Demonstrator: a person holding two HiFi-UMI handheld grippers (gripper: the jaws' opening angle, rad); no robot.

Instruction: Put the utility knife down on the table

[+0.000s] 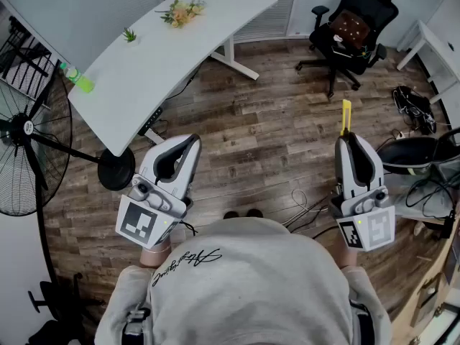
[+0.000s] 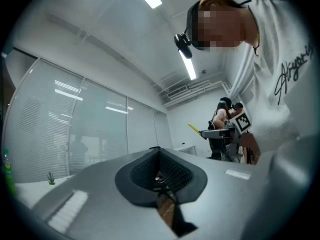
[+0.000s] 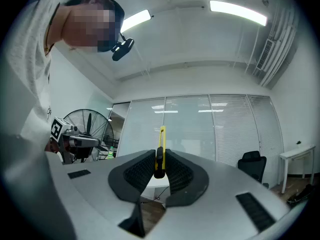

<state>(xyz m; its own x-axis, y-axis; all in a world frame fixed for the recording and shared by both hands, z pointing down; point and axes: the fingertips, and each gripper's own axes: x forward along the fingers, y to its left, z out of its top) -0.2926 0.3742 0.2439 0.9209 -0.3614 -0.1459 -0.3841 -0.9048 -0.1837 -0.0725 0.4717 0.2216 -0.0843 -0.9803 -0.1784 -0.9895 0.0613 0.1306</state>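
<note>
1. The knife (image 3: 162,136) between the right gripper's (image 3: 160,155) jaws is showing yellow and black.
2. Those pads (image 3: 137,174) are showing ribbed black.
3. Beyond the jaws, the table (image 1: 165,56) is showing white, the floor (image 1: 266,142) brown wood-grain.

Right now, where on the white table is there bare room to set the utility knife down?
The table is bare through its middle and along the side nearer the person, between the green bottle and the flowers. Its far side is busier: bottle, small plant, flowers.

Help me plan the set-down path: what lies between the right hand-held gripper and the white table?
In the head view, only bare wooden floor lies between the right hand-held gripper, shut on the utility knife, and the white table.
</note>
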